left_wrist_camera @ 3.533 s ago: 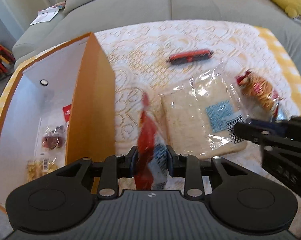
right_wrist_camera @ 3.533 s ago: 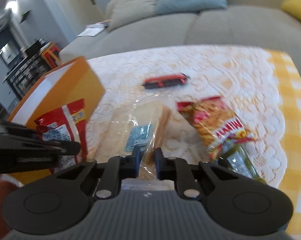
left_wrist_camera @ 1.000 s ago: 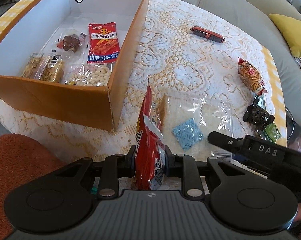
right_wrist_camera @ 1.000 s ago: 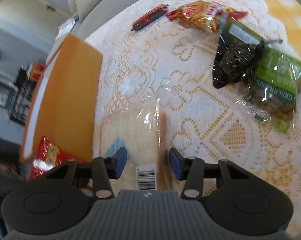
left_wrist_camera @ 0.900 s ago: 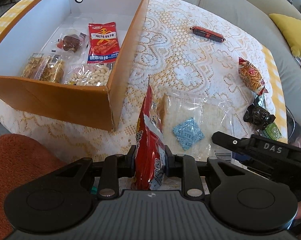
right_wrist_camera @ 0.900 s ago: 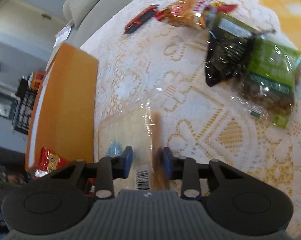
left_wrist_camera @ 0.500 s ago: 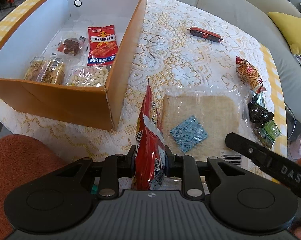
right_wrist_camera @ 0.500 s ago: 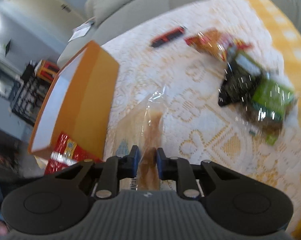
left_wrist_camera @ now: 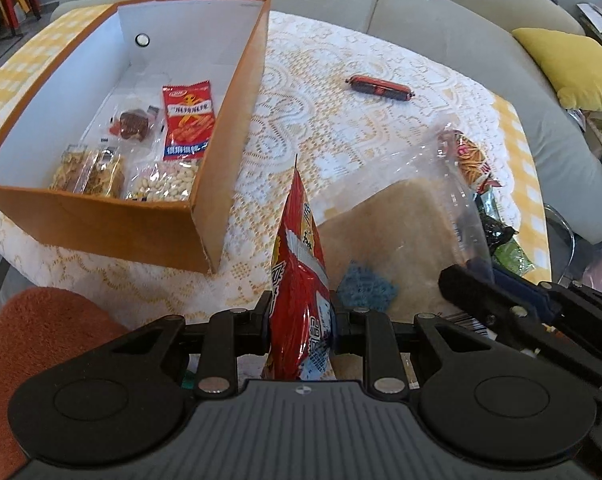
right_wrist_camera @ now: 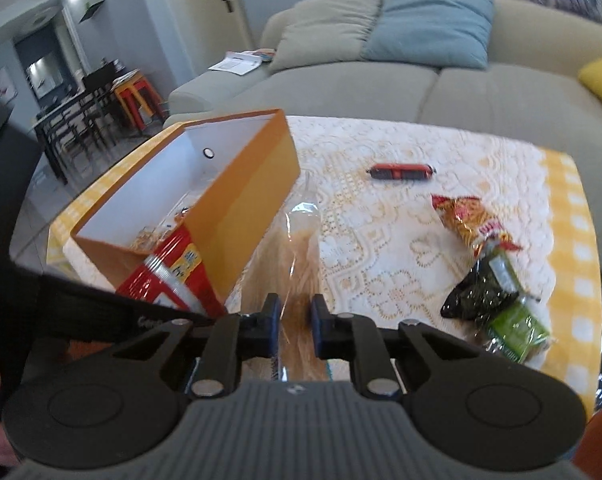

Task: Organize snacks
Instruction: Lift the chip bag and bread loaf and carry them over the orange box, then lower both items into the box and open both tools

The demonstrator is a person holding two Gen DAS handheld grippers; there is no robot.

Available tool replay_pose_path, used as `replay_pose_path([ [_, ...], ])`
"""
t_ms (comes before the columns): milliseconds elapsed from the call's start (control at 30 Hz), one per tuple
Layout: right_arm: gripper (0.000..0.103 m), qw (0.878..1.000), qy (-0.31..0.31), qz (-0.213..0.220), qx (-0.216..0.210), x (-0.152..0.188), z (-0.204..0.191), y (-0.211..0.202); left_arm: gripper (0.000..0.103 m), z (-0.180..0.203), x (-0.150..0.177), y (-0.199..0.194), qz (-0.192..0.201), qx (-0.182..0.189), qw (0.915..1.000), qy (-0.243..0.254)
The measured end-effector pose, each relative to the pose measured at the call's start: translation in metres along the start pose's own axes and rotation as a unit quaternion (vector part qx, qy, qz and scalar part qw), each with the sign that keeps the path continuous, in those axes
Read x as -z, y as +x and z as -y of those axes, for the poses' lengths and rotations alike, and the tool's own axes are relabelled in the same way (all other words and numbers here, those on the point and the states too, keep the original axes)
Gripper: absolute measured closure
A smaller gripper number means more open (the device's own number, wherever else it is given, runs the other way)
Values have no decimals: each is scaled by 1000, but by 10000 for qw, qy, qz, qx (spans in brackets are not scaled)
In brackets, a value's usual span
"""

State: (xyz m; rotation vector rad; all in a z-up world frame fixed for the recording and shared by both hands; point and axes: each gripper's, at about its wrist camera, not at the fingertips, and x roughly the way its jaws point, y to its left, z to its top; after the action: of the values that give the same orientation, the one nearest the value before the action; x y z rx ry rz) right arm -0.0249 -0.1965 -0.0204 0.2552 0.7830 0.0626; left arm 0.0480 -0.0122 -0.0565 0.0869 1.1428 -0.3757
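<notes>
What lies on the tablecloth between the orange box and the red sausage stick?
Nothing: in the left wrist view only bare lace tablecloth runs from the orange box to the red sausage stick.

I see bare floor at the far end of the orange box (left_wrist_camera: 113,224); snack packets (left_wrist_camera: 157,152) crowd its near end.

- Home living room is indicated: grey sofa (right_wrist_camera: 441,92) with blue cushion (right_wrist_camera: 429,26), yellow cushion (left_wrist_camera: 577,68)
- Lace tablecloth (left_wrist_camera: 321,120) is laid on table
- Dining chairs (right_wrist_camera: 81,120) are seen behind
</notes>
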Motion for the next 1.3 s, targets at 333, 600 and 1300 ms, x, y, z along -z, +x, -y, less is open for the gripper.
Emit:
replay_pose_path([
  [333,91,9981,-587,157,118,-13,-13,-17,75,3,-15,-22,232,155,9996,101],
  [600,92,9951,-882,426,91,-45,-20,-25,75,-3,-46,-46,509,292,9983,68],
  [1300,92,9923,-697,761,-685,-163,-63,36,75,-112,-144,-57,950,-673,9930,-188],
])
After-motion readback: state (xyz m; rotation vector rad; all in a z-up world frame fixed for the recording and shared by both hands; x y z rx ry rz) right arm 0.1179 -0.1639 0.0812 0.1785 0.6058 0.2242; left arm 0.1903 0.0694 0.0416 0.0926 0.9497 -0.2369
